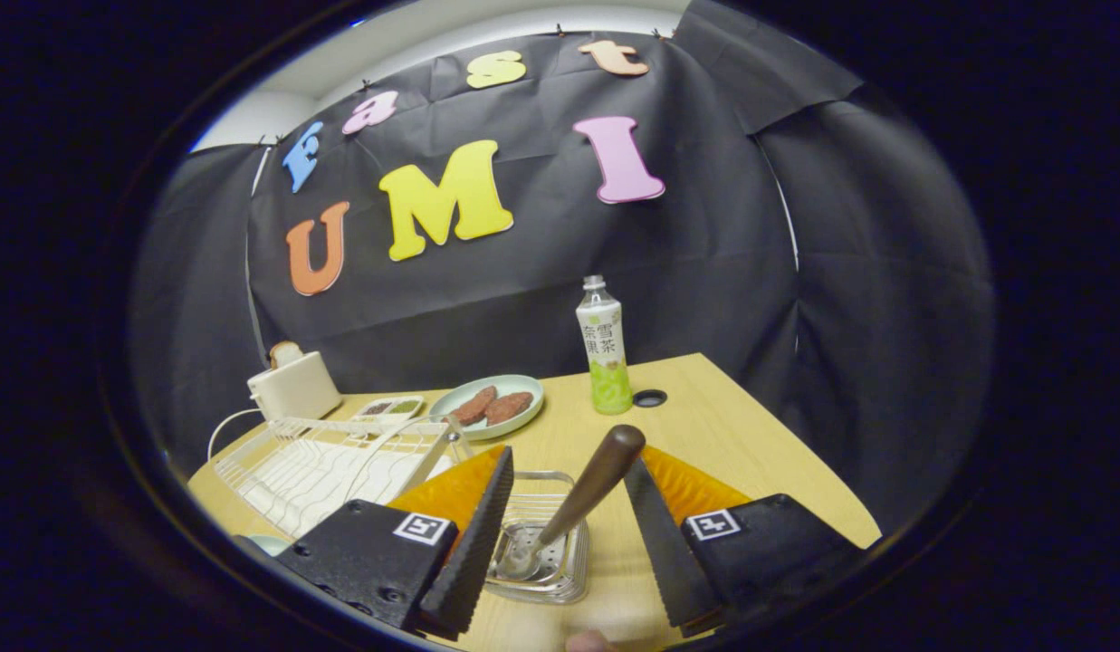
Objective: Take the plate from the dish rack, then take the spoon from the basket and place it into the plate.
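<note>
Spoon leans in the clear basket between your gripper's wide-open fingers, which grasp nothing. At left, you see one white dish rack; farther right, one plate holds two reddish-brown patties.

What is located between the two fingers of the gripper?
In the gripper view, the open gripper has the spoon between its fingers, untouched. It stands leaning in the clear basket, brown handle upward.

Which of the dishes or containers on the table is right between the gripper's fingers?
The small clear basket holding the spoon sits between the open gripper's fingers. The green plate and white dish rack lie beyond them.
</note>
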A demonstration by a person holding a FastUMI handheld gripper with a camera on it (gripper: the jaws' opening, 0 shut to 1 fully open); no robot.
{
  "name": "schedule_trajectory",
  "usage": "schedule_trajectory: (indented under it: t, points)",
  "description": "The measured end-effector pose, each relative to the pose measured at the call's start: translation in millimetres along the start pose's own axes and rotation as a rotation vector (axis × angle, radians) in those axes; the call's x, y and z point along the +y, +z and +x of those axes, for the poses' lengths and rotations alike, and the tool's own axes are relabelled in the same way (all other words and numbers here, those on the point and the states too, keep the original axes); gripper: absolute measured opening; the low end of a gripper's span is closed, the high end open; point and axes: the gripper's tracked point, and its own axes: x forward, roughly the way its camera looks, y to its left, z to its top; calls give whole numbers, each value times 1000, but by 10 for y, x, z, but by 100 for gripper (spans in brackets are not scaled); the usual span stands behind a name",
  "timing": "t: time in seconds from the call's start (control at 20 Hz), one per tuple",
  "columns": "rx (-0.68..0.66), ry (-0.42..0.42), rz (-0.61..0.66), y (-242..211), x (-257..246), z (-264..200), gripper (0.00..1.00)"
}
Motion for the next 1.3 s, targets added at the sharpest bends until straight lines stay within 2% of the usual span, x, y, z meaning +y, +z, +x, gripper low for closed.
schedule_trajectory:
  t: [0.15,0.35,0.45,0.6,0.8,0.95,1.15,1.3]
  points:
    - [31,31,3,-36,78,-16,69]
    - [45,9,1,-34,44,-74,44]
    - [57,37,17,-52,115,-125,29]
    - [75,73,35,-5,243,-190,18]
    - [66,47,-5,114,307,-288,12]
    - [19,-1,-23,339,270,-440,11]
    - [-71,-52,-12,749,287,-828,10]
    - [-126,-39,-15,923,522,-1221,10]
